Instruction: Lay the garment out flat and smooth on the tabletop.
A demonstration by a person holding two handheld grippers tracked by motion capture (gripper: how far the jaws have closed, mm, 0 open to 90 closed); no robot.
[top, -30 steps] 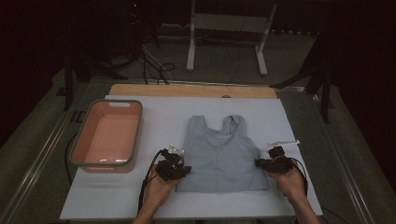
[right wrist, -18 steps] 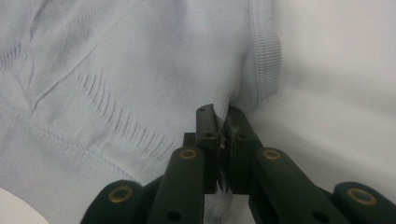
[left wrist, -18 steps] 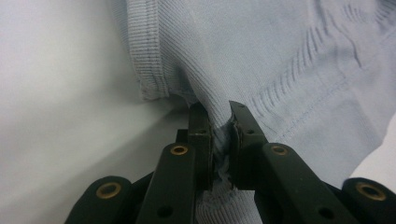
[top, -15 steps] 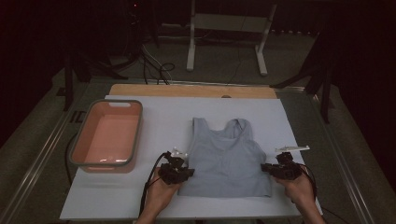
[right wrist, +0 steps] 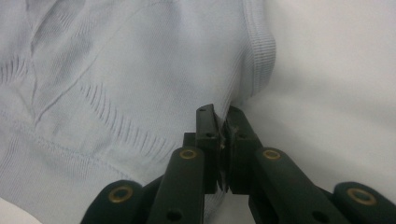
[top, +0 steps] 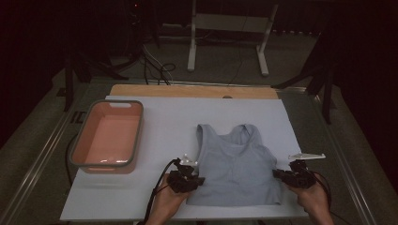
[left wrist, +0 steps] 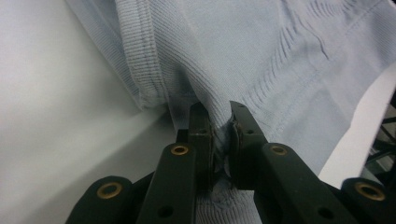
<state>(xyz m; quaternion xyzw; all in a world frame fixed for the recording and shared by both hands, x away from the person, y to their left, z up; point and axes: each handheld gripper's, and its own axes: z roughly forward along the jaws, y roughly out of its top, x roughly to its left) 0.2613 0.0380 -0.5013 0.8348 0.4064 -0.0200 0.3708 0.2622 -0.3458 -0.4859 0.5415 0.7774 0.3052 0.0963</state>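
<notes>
A dim room is seen beyond a table (top: 155,206) covered in white, with a wooden edge (top: 192,91) at its far side. A white metal stand (top: 228,28) is set on the grey floor (top: 225,72), near black cables (top: 157,65). Darkness surrounds everything.

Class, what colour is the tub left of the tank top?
Salmon pink inside, with a grey rim: the tub, clearest in the high view.
</notes>
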